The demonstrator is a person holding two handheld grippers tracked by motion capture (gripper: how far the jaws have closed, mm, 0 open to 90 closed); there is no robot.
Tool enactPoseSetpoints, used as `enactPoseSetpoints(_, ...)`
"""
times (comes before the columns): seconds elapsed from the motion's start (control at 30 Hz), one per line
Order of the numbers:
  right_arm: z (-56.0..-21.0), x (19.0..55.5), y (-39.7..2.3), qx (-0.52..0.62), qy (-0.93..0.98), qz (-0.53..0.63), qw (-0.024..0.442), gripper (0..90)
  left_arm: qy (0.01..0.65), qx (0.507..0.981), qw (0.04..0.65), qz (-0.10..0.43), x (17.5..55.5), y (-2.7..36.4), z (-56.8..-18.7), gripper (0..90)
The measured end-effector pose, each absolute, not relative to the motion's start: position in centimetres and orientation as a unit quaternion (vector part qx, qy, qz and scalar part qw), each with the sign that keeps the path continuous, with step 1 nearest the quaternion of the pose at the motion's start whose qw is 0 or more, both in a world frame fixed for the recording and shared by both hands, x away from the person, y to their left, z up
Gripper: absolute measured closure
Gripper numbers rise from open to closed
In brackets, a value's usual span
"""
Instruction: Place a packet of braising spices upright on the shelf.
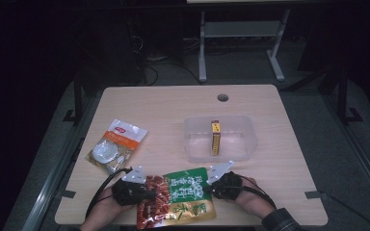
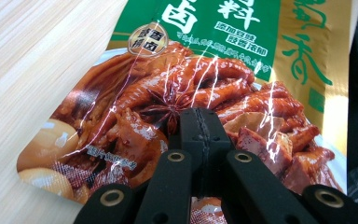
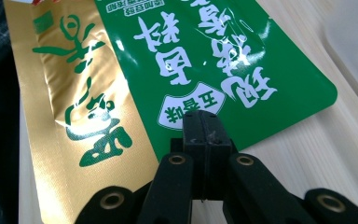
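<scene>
In the high view, a large food pouch [image 1: 176,199] printed in red, green and gold lies at the near edge of the surface [image 1: 270,163], roughly at its middle, its near end reaching the edge. The left hand-held gripper [image 1: 147,191] sits at the pouch's left side, over the red picture, and the right hand-held gripper [image 1: 212,185] sits at its right side, over the green panel; each carries a grey three-cornered plate on top. Toward the middle of the surface stands a clear plastic tub [image 1: 192,144] with a slim yellow box [image 1: 215,137] upright inside it. Near the left edge lies a smaller orange-and-white packet [image 1: 116,144], well apart from the pouch.

In the left gripper view, the left hand-held gripper [image 2: 200,126] has its jaws pressed together with no gap, their tips over the pouch's [image 2: 205,70] picture of braised meat. Whether film is pinched between them cannot be told.

In the right gripper view, the right hand-held gripper [image 3: 204,129] is likewise closed tight, its tips over the lower edge of the pouch's [image 3: 205,51] green panel, just beside the gold strip. Whether it pinches the film cannot be told here either. Bare wood of the surface [image 3: 307,154] shows to the right.
</scene>
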State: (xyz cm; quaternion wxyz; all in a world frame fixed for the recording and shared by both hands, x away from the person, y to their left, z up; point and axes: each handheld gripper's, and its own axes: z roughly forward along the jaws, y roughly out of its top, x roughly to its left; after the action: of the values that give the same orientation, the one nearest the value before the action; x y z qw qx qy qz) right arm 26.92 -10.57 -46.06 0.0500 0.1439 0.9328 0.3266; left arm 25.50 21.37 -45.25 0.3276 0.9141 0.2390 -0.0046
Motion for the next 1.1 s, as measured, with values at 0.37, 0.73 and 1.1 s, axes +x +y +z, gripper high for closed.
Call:
enactPoseSetpoints(0.37, -45.9, 26.2, -15.3, 0.201, 0.926, 0.315, 0.058, 90.0, 0.174, 0.93, 0.325, -0.005, 27.0, 15.8, -45.3, 89.9)
enactPoseSetpoints(0.73, -45.5, 26.4, -18.3, 0.251, 0.906, 0.335, 0.069, 85.3, 0.148, 0.926, 0.349, -0.001, 28.3, 14.4, -44.4, 70.7)
enactPoseSetpoints(1.1, -44.8, 26.6, -18.7, 0.268, 0.88, 0.386, 0.071, 50.9, 0.121, 0.929, 0.349, -0.017, 31.4, 13.5, -45.6, 29.6)
